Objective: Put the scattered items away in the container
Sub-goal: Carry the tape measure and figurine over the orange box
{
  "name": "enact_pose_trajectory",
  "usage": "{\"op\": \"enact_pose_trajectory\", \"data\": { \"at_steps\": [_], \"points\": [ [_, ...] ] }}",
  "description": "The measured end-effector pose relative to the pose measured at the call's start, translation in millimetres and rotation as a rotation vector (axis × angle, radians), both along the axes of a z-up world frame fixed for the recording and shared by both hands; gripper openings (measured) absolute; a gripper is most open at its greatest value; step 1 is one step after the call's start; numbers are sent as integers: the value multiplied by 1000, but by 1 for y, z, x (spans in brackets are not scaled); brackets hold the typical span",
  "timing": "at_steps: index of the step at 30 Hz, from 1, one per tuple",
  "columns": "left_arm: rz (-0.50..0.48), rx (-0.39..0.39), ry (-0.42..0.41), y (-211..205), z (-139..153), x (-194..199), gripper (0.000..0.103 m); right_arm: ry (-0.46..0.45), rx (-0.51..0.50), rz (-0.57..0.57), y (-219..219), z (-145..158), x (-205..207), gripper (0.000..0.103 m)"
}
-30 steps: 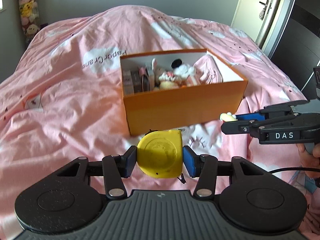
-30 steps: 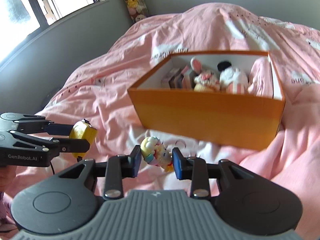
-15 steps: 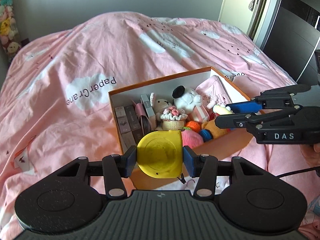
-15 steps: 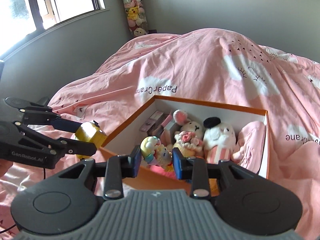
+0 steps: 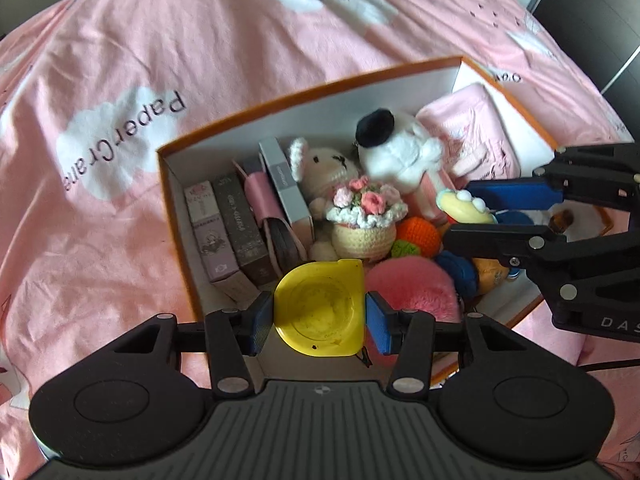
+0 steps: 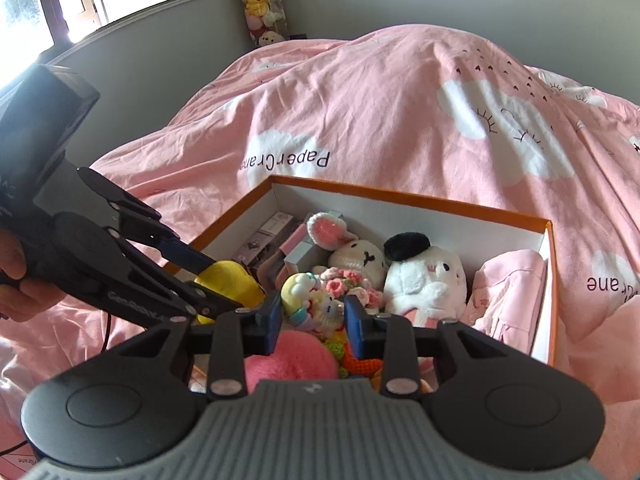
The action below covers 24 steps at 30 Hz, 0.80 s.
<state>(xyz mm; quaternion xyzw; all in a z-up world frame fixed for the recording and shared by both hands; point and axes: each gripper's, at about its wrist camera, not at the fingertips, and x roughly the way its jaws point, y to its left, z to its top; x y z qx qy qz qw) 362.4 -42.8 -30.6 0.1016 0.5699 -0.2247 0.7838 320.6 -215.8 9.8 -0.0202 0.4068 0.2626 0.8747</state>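
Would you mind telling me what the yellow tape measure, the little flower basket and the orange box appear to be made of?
Yellow tape measure: hard moulded plastic by the look, smooth with a faint sheen and a pressed round recess.
Flower basket: crocheted yarn, matte, visible looped stitches.
Orange box: probably cardboard, thin straight walls, matte orange outside and white inside.
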Motion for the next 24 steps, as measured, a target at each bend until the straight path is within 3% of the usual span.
{"op": "enact_pose_trajectory", "data": {
  "at_steps": [6, 14, 21, 24],
  "points": [
    [-13, 84, 35, -10, -24, 8, 57, 15, 2, -4, -3, -9, 4, 36],
    [-136, 238, -28, -27, -38, 0, 57, 27, 4, -5, -4, -14, 5, 36],
    [-203, 188, 17, -22, -41, 3, 57, 32, 0, -4, -3, -15, 3, 36],
    [-205, 202, 29, -22, -47, 5, 57, 32, 0, 1, -1, -15, 3, 36]
  ]
}}
